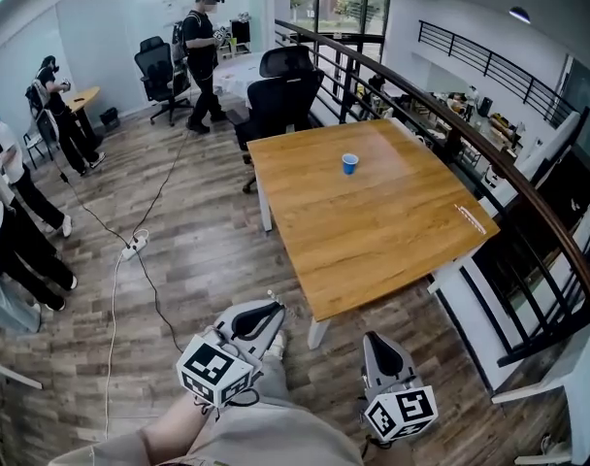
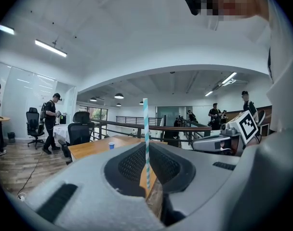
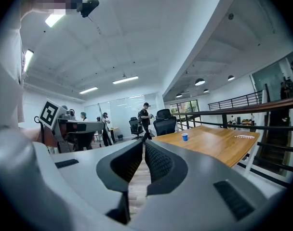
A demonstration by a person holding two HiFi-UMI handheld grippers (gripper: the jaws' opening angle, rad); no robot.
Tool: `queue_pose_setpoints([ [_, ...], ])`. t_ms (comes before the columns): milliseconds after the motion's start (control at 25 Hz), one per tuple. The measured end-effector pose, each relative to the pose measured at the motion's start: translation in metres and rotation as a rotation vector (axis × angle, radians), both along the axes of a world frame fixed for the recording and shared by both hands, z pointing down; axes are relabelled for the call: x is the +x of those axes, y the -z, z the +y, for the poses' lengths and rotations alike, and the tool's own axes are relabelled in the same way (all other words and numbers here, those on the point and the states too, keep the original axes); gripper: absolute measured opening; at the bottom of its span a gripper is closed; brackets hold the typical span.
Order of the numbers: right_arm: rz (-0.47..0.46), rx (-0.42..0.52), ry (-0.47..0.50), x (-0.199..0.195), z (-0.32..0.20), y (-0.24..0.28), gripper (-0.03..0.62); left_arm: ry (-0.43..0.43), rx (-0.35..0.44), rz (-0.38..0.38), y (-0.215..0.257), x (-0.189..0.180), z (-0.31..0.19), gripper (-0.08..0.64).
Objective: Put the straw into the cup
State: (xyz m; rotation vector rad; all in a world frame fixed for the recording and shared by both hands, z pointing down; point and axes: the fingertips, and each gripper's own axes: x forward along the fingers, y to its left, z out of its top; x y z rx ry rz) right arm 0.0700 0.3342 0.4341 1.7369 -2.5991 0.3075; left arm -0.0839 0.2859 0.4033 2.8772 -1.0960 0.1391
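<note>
The straw (image 2: 146, 129) (thin, striped teal and white) stands upright, pinched near its lower end between the jaws of the left gripper (image 2: 147, 150). The cup (image 1: 349, 164), small and blue, sits upright with its mouth up on the wooden table (image 1: 373, 241), well apart from the straw.

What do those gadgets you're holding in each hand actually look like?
The left gripper and the right gripper are both smooth, pale grey moulded plastic shells. Each carries a white cube printed with black square markers. The fingers taper forward and have black ribbed pads on their inner faces.
</note>
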Motion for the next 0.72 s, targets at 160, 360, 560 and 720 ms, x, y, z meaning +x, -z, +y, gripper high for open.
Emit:
queue_pose_setpoints([
  [160, 0.032, 0.026, -0.007, 0.004, -0.025, 0.001, 0.031, -0.017, 0.002, 0.019, -0.006, 0.008, -0.027, 0.034],
  [360, 0.033, 0.032, -0.024, 0.003, -0.071, -0.003, 0.031, -0.048, 0.022, 0.025, -0.008, 0.013, -0.072, 0.034],
  [560, 0.047, 0.027, -0.018, -0.004, -0.128, -0.002, 0.031, -0.066, 0.007, 0.026, -0.010, 0.013, -0.130, 0.034],
  [720, 0.048, 0.001, -0.029, -0.007, -0.178, -0.007, 0.031, -0.085, -0.009, 0.021, -0.015, 0.014, -0.181, 0.034],
])
